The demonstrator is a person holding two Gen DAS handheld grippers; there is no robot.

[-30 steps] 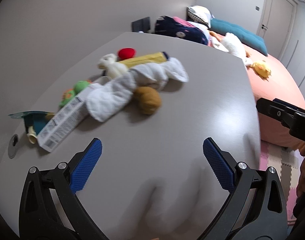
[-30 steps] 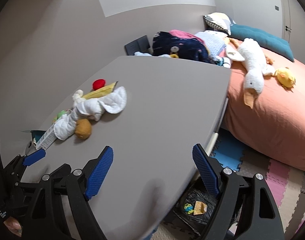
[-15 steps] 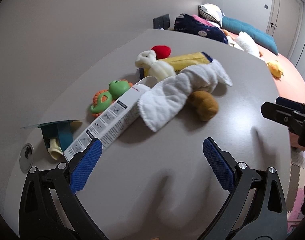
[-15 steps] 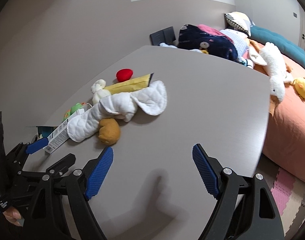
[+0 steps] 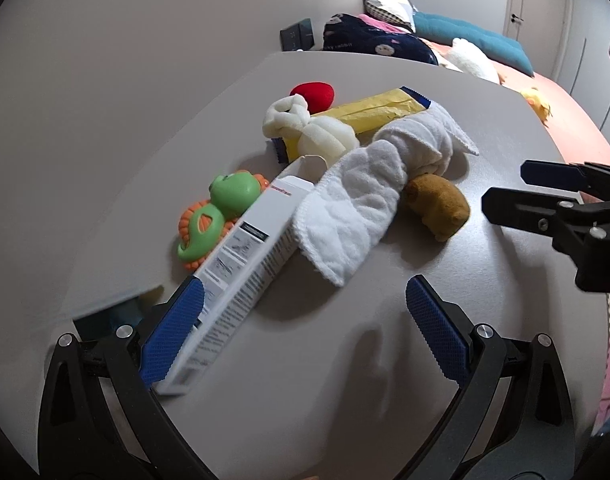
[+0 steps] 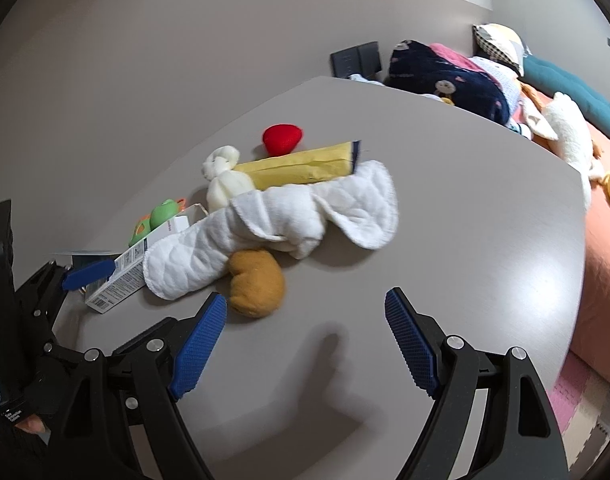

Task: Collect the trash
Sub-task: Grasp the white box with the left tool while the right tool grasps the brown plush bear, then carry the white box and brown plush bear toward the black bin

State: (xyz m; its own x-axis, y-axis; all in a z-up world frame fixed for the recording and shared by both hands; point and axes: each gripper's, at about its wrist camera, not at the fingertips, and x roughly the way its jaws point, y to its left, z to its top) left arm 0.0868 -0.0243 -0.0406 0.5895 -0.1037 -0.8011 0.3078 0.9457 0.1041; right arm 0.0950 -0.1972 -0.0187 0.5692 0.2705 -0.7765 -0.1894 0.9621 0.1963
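Note:
A pile lies on the grey table (image 5: 345, 392): a white carton (image 5: 241, 272), a white quilted cloth (image 5: 357, 200), a yellow packet (image 5: 377, 114), a brown plush (image 5: 437, 204), a cream knotted plush (image 5: 313, 136), a red plush (image 5: 313, 96) and a green and orange teether (image 5: 217, 212). My left gripper (image 5: 305, 332) is open, and the carton's near end lies just inside its left finger. My right gripper (image 6: 305, 340) is open with nothing between its fingers. The brown plush (image 6: 257, 284) sits just beyond its left pad, under the cloth (image 6: 265, 232).
A teal object (image 5: 105, 316) lies at the table's left edge behind the left finger. Beyond the table's right edge is an orange bed (image 6: 601, 248) with pillows and soft toys. A foam mat (image 6: 577, 392) covers the floor below.
Both grippers have come closer to the pile, which now looks larger. The carton's end has come in beside my left finger, and the brown plush is now near my right gripper.

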